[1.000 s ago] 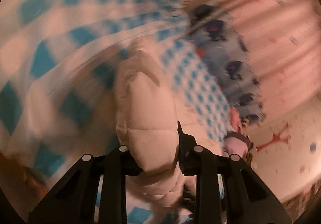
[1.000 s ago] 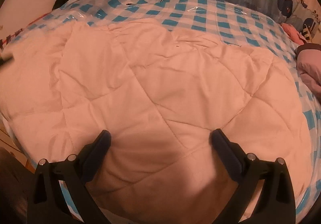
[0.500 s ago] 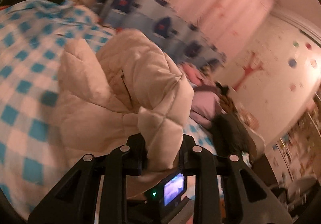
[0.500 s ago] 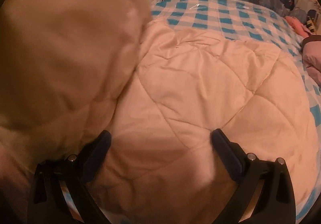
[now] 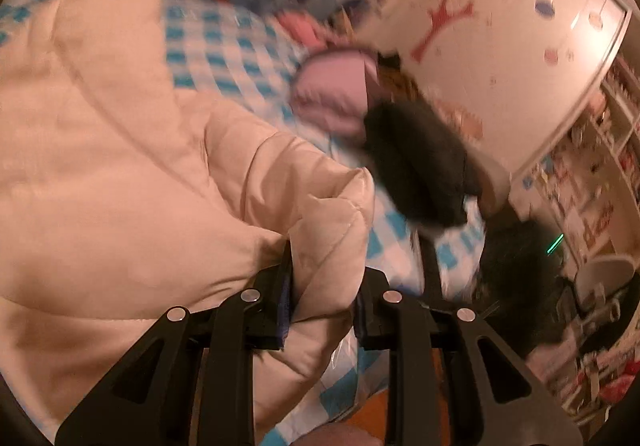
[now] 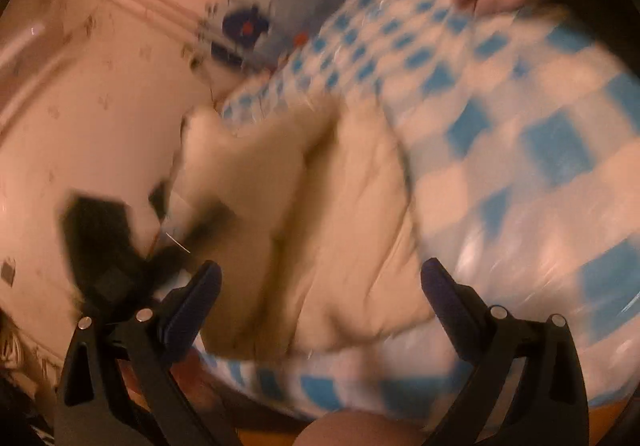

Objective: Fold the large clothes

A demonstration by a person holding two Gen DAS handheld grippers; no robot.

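Tongs on the left hand (image 5: pixel 322 306) were pinching a puffy corner of the big cream quilted coat (image 5: pixel 120 174). Its black fingers (image 5: pixel 276 310) pressed the cloth from both sides. The rest of the coat lay in a soft heap on the bed (image 5: pixel 224 46), which had a blue and white checked sheet. Past the coat sat a pink bundle (image 5: pixel 332 94) and a dark fuzzy thing (image 5: pixel 420 166), both near the white wall (image 5: pixel 500 46) with its red sticker. The right tongs (image 6: pixel 320 286) were spread wide with nothing between them. They hung over the same cream coat (image 6: pixel 320 226) on the checked sheet. That picture was very blurry. A whale-print cloth (image 6: pixel 272 6) stood at the far side of the bed.
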